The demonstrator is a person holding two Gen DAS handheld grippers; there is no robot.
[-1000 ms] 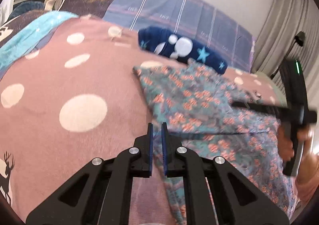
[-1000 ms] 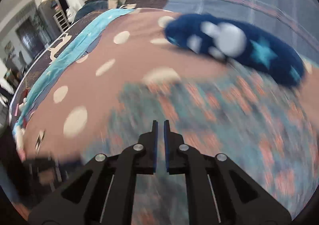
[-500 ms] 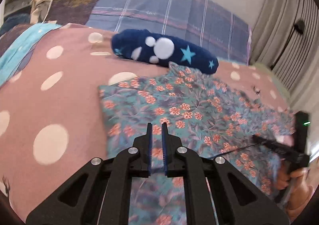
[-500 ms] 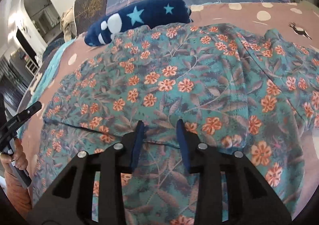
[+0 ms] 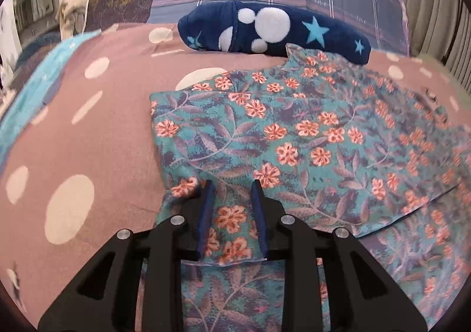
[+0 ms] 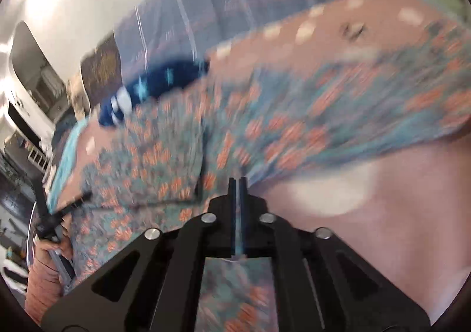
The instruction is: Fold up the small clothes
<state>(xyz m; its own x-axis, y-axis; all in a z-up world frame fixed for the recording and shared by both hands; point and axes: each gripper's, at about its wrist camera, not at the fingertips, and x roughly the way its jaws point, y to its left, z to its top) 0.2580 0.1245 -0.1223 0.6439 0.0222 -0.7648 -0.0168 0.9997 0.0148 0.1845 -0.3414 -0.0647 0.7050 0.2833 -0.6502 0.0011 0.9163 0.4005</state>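
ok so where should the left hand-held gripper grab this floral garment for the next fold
Probably the near-left corner of the floral garment, where a folded edge bunches just ahead of the open left hand-held gripper. Come in low from the near side along the pink dotted bedspread; elsewhere the cloth lies flat, offering no lip.

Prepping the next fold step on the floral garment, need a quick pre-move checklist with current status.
1. Left gripper open, fingers astride the near edge of the floral garment: ok.
2. Right gripper fingers together; whether cloth is pinched between them: cannot tell, the right wrist view is motion-blurred.
3. Garment's folded layer lying flat on the bedspread: ok in the left wrist view.
4. Navy star pillow clear of the garment: not ok, the garment's far edge touches or overlaps it.
5. Right wrist camera steady enough to aim: not ok, heavy blur.
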